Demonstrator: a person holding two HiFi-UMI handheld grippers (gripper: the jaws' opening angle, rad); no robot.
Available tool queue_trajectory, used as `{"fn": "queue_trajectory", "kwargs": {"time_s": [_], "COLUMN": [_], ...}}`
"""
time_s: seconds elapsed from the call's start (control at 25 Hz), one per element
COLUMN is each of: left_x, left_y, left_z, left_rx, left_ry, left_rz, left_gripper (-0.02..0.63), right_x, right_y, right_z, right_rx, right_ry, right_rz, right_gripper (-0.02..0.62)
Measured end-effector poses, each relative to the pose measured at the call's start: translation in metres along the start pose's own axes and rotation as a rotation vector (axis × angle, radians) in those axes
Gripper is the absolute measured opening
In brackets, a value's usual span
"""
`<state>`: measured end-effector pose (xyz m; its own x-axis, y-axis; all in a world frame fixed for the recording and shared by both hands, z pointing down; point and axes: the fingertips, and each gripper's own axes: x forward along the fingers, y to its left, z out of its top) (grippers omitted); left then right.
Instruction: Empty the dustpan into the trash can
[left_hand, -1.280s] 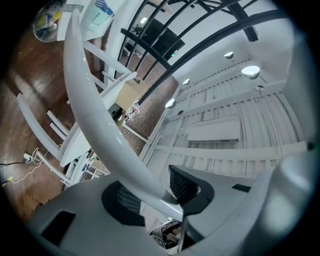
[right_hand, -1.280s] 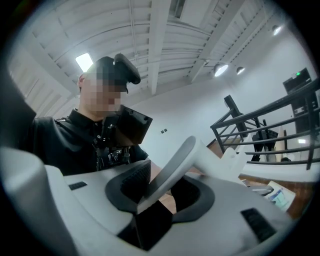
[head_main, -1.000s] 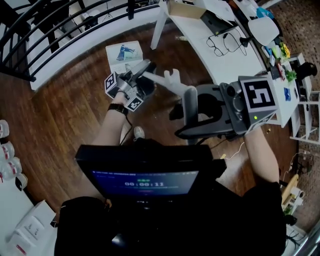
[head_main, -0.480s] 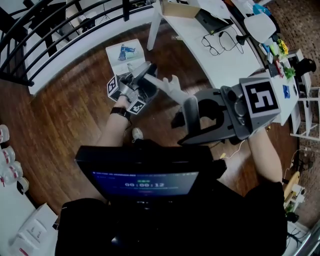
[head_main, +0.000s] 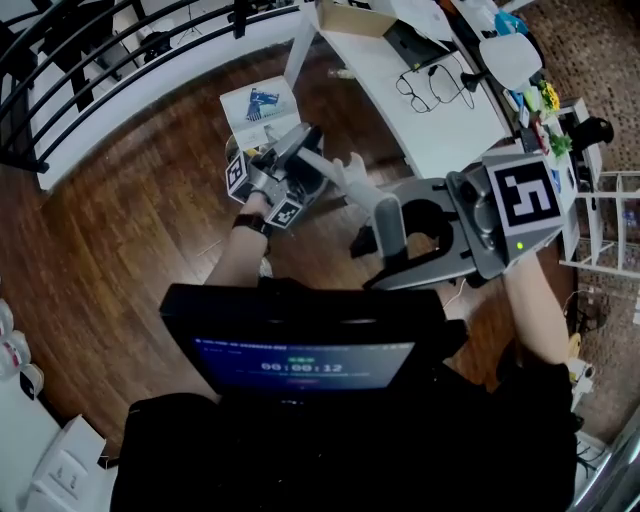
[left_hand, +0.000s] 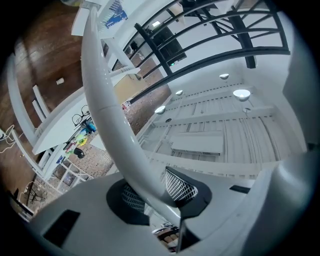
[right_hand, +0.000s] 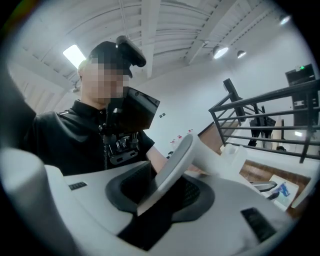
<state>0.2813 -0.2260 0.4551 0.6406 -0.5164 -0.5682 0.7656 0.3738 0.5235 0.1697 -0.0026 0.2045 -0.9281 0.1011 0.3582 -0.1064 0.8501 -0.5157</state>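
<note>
A white plastic dustpan handle (head_main: 345, 172) spans the gap between my two grippers above the wooden floor. My left gripper (head_main: 300, 145) is shut on its long curved shaft (left_hand: 107, 110), which rises out of the jaws toward the upper left in the left gripper view. My right gripper (head_main: 392, 245) is shut on the flat grey end piece (head_main: 385, 222) of the same thing. In the right gripper view this grey slab (right_hand: 172, 167) stands tilted between the pads. The dustpan's scoop and any trash can are not clearly visible.
A white table (head_main: 400, 70) with glasses (head_main: 420, 85) stands ahead on the right. A white box with blue print (head_main: 260, 105) lies on the floor beyond the left gripper. A black railing (head_main: 120, 60) curves along the back left. A white shelf (head_main: 600, 200) stands at the right.
The left gripper and the handle have drifted slightly right in the head view. Both grips look unchanged. The head camera has shifted a little.
</note>
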Motion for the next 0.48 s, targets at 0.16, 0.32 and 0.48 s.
{"fn": "queue_trajectory", "kwargs": {"time_s": [0.16,0.32,0.48], "left_x": [-0.013,-0.014,-0.015], "left_y": [-0.001,-0.004,-0.004], "left_z": [0.012,0.013,0.013], "left_rx": [-0.046,-0.068,-0.088], "left_ry": [-0.014,-0.018,-0.028], "left_rz": [-0.003,-0.007,-0.009], "left_gripper": [0.084,0.084,0.081], "right_x": [0.020,0.026,0.030], "right_y": [-0.014,-0.019,-0.021], "right_z": [0.009,0.014,0.018], "right_rx": [0.047,0.071,0.089], "right_ry": [0.016,0.042,0.047], "right_rz": [-0.012,-0.032,-0.035], "right_gripper": [0.130,0.130,0.130]}}
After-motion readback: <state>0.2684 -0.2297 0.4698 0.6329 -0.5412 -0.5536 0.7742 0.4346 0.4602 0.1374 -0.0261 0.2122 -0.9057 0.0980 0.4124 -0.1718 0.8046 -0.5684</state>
